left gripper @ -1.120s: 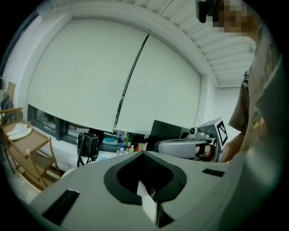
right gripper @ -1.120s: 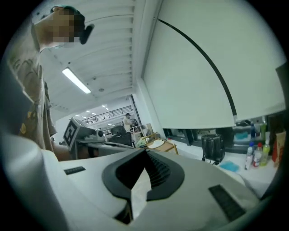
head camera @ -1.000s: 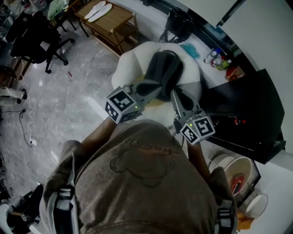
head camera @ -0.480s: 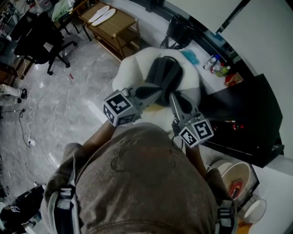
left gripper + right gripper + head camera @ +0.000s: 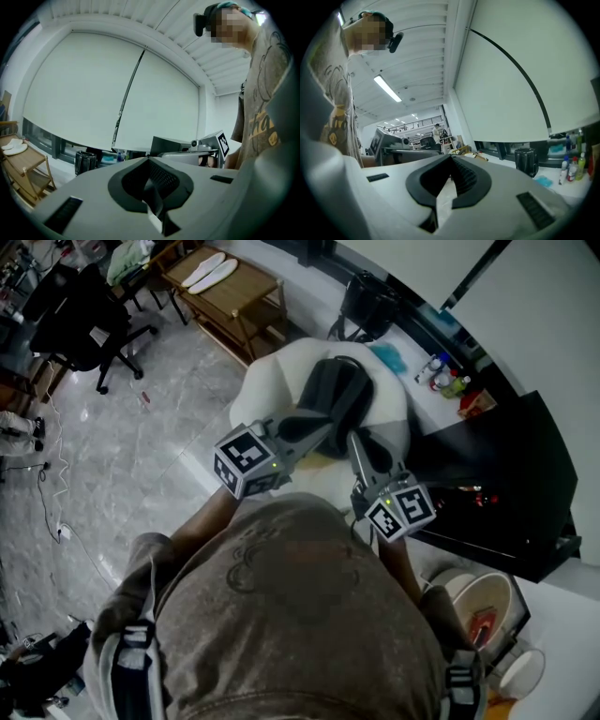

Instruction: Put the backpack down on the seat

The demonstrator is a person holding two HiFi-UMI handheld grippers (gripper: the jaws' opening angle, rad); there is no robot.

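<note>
A dark grey backpack point(image 5: 337, 390) lies on the white rounded seat point(image 5: 267, 371) in the head view. My left gripper point(image 5: 323, 424) reaches over the backpack's near end with its jaws shut and nothing between them. My right gripper point(image 5: 354, 437) stands just right of it, also shut and empty, its tip over the seat's near edge. Each gripper view looks level across the room, not at the backpack. The right gripper point(image 5: 206, 149) shows in the left gripper view, and the left gripper point(image 5: 391, 143) in the right gripper view.
A wooden table point(image 5: 225, 292) with two white insoles stands beyond the seat at left, with an office chair point(image 5: 84, 329) further left. A black bag point(image 5: 370, 296), bottles point(image 5: 448, 371) and a black cabinet point(image 5: 497, 474) are at right, bowls point(image 5: 478, 601) near my right side.
The head view has shifted slightly. Both grippers stay shut in about the same place over the seat's near edge.
</note>
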